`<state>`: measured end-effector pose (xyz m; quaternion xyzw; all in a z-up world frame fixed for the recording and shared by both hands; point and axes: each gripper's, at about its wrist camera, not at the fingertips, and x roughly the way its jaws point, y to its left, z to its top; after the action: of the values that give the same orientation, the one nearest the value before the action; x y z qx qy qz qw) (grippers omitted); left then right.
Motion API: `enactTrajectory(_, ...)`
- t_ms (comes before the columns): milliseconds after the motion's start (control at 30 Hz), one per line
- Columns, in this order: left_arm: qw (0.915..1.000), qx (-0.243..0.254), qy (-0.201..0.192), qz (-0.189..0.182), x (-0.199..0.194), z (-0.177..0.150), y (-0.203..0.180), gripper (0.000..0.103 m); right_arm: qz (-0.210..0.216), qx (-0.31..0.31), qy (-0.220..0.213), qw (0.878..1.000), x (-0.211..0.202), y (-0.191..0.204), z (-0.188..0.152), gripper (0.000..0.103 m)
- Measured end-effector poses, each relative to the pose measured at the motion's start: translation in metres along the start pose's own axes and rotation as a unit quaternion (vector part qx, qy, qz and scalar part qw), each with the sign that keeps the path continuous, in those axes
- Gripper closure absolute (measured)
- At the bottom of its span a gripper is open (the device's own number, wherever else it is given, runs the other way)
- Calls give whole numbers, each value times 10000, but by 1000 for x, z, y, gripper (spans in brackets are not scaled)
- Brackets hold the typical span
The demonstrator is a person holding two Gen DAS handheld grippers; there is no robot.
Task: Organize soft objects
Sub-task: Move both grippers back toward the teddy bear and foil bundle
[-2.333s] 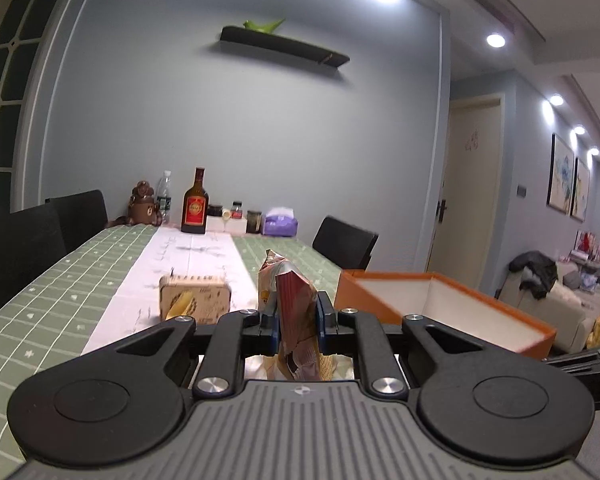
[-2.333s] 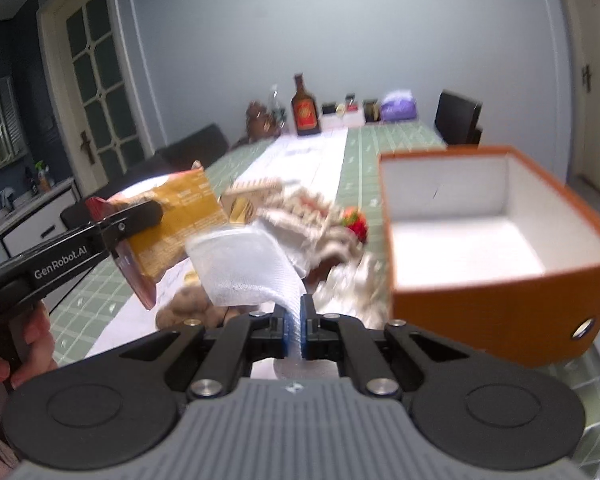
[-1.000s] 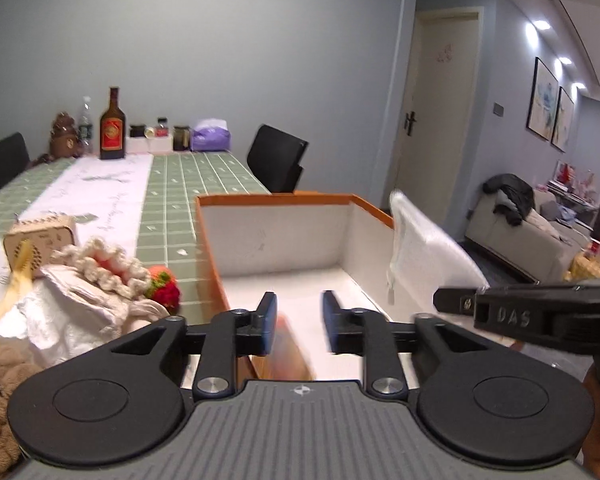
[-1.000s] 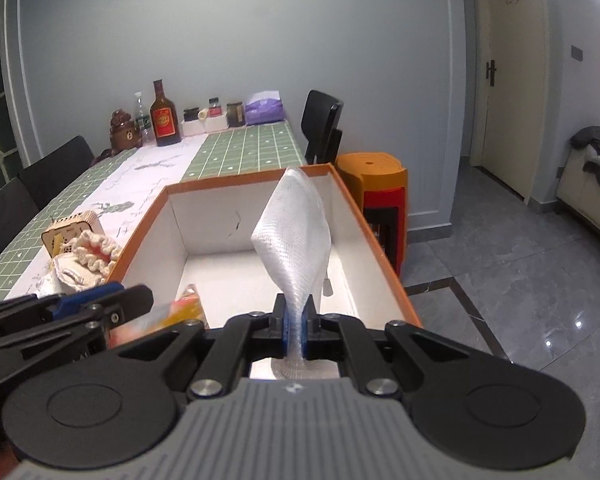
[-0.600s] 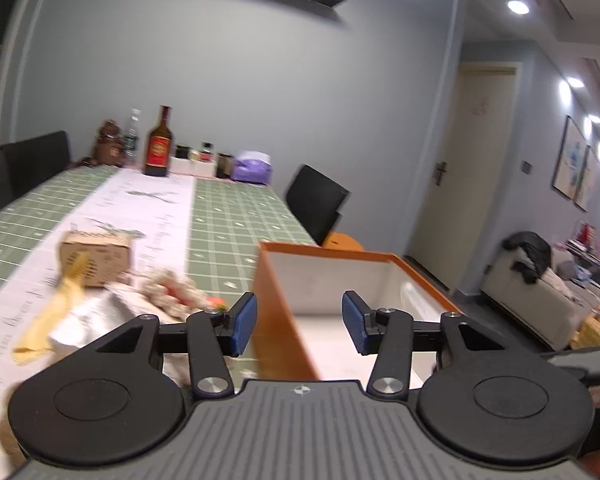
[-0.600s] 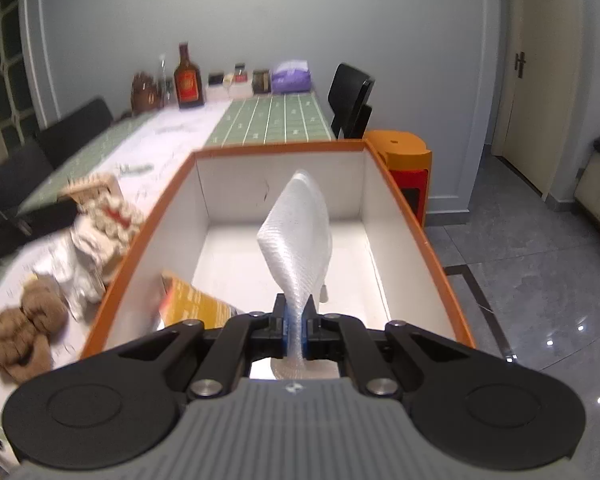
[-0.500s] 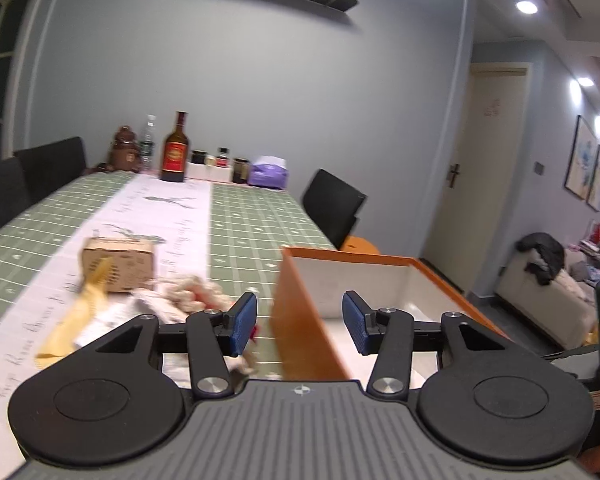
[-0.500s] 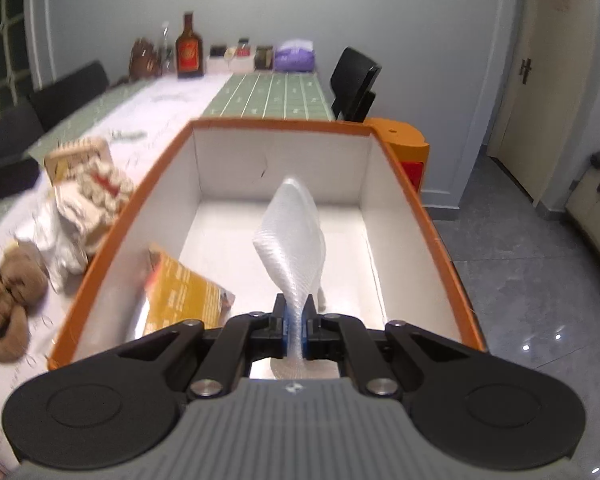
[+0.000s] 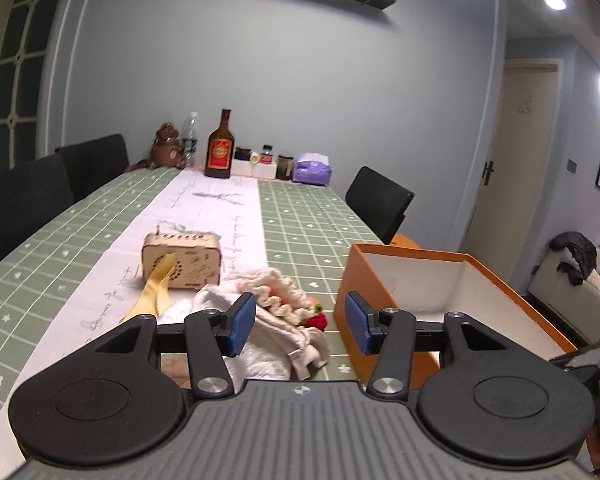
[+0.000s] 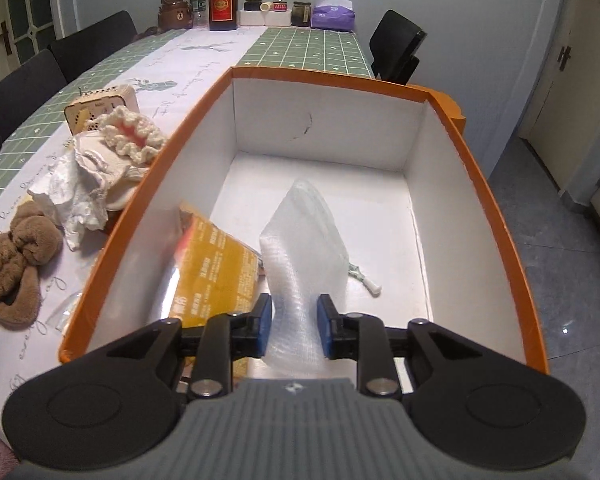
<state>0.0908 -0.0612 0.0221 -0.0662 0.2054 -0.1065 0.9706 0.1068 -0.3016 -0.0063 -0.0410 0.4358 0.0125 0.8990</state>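
An orange box (image 10: 492, 204) with white walls stands at the table's right edge, also in the left wrist view (image 9: 350, 276). Inside lie a yellow snack bag (image 10: 216, 276) and a white bubble-wrap pouch (image 10: 304, 248). My right gripper (image 10: 292, 328) hangs over the box, its jaws opening; the pouch still stands between the pads, which no longer press on it. My left gripper (image 9: 300, 330) is left of the box above the soft pile, its jaws opening with nothing between them. The pile holds a white cloth (image 9: 272, 340), a cream knitted piece (image 10: 134, 136) and a brown towel (image 10: 16, 256).
A wooden radio-like box (image 9: 182, 258) and a yellow strip (image 9: 152, 292) lie on the white runner. Bottles, jars and a purple tissue pack (image 9: 312, 170) stand at the table's far end. Black chairs (image 9: 380, 202) flank the table. A small white item (image 10: 366, 280) lies on the box floor.
My right gripper tipped down over the box and its jaws parted off the pouch. My left gripper let the snack bag drop into the box, then swung left toward the soft pile, jaws wider.
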Motion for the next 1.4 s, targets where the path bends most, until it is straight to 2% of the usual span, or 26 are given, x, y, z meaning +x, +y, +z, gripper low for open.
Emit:
enactTrajectory(33, 10000, -18, 1, 24, 0, 0, 3, 42, 15, 18, -25, 10000, -2, 1, 0, 66)
enactTrajectory(233, 9998, -107, 105, 108, -1, -1, 17, 40, 147, 139, -115, 9997, -15, 4, -1, 53)
enactTrajectory(533, 9991, -290, 81, 299, -10, 7, 45, 36, 329, 148, -509, 9981, -51, 21, -2, 50)
enactTrajectory(600, 9990, -285, 90, 326, -14, 6, 49, 35, 332, 128, -698, 9969, -61, 30, -1, 46)
enactTrajectory(667, 9989, -300, 101, 351, -17, 5, 55, 34, 372, 97, -901, 9952, -71, 40, -2, 38)
enactTrajectory(800, 9987, -240, 141, 437, -22, 0, 66, 32, 457, 49, -1211, 9916, -86, 63, -5, 38)
enactTrajectory(867, 9984, -242, 186, 479, -25, -4, 73, 26, 474, 132, -1314, 9901, -90, 72, -8, 35)
enactTrajectory(1033, 9984, -215, 414, 320, -27, -17, 92, 18, 497, 351, -1396, 9883, -86, 105, -19, 32)
enactTrajectory(1067, 9983, -162, 491, 258, -26, -20, 95, 18, 515, 370, -1407, 9880, -84, 112, -21, 26)
enactTrajectory(1133, 9976, -48, 664, 194, -22, -25, 99, 18, 497, 332, -1455, 9875, -79, 129, -28, 20)
enactTrajectory(1267, 9967, -128, 798, 109, -19, -35, 110, 15, 322, 237, -1431, 9889, -63, 154, -38, 21)
enactTrajectory(1400, 9951, -127, 963, -183, -10, -43, 119, 15, -46, 84, -1362, 9906, -46, 173, -43, 21)
